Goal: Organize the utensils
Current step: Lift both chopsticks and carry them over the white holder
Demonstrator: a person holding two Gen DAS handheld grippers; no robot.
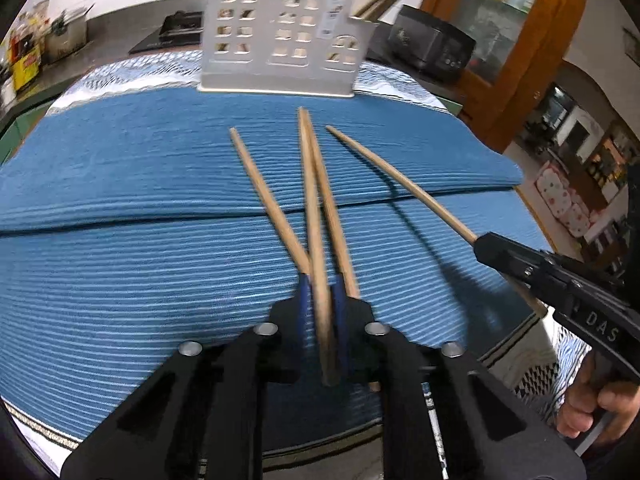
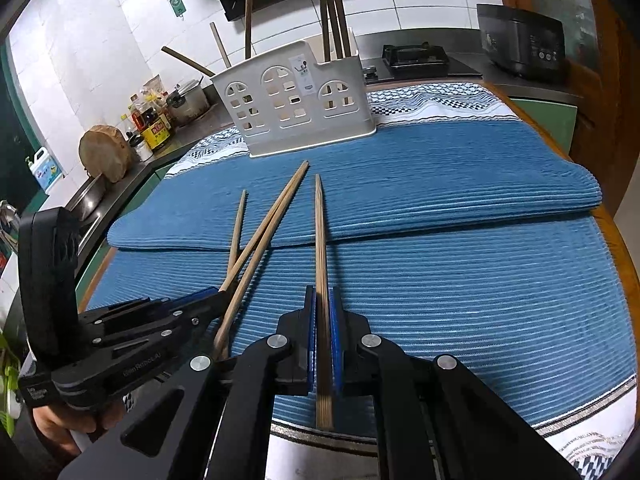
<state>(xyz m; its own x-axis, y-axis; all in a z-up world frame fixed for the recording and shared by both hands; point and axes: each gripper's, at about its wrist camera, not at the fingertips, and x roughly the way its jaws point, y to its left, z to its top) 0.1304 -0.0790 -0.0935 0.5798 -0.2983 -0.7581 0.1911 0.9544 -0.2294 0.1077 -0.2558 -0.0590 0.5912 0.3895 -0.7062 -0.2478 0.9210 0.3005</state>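
My left gripper (image 1: 321,280) is shut on a wooden chopstick (image 1: 310,200) that runs between its blue pads and points at the white utensil holder (image 1: 280,40). Two loose chopsticks lie on the blue mat on either side of it, one on the left (image 1: 260,188) and one on the right (image 1: 332,216). My right gripper (image 2: 323,290) is shut on another chopstick (image 2: 319,232), lifted off the mat, and shows at the right of the left wrist view (image 1: 480,244). The left gripper (image 2: 218,294) sits to its left. The holder (image 2: 296,108) stands at the mat's far edge with several chopsticks (image 2: 332,20) upright in it.
Two ribbed blue mats (image 2: 480,200) overlap on a patterned tablecloth over a round table. Behind are a black rice cooker (image 2: 520,40), a gas hob (image 2: 416,56), bottles (image 2: 152,120) and a round wooden board (image 2: 106,152). A person's hand (image 1: 592,400) grips the right handle.
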